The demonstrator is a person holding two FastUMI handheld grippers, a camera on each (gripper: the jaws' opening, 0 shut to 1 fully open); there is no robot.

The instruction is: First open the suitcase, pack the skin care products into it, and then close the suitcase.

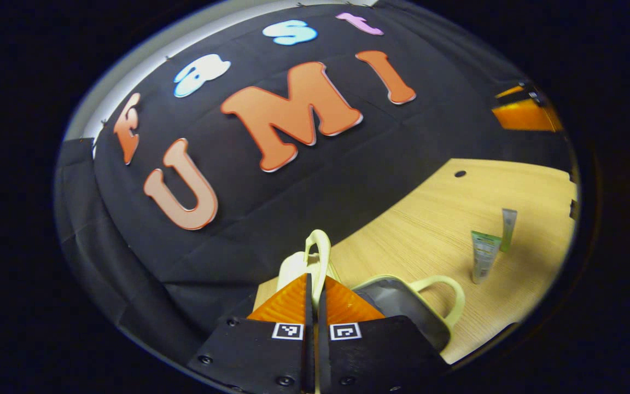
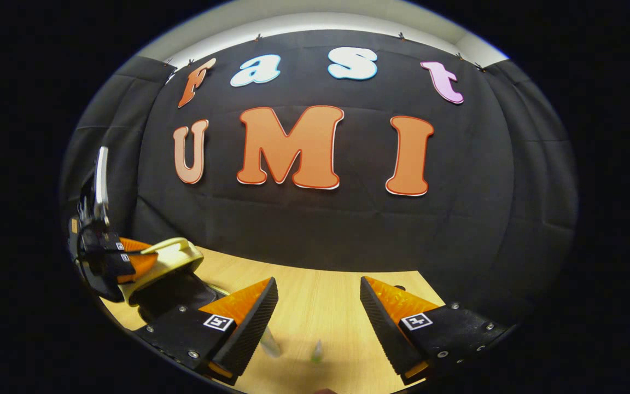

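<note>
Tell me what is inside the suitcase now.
The open suitcase shows dark lining and no product in the visible part; the left gripper hides the rest. Two tubes stand on the table.

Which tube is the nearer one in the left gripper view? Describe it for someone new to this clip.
On the wooden table, right of the pale suitcase, two tubes stand upright. The nearer tube is the wider, silvery one with a green top band; the other tube behind it is slimmer and greener.
</note>
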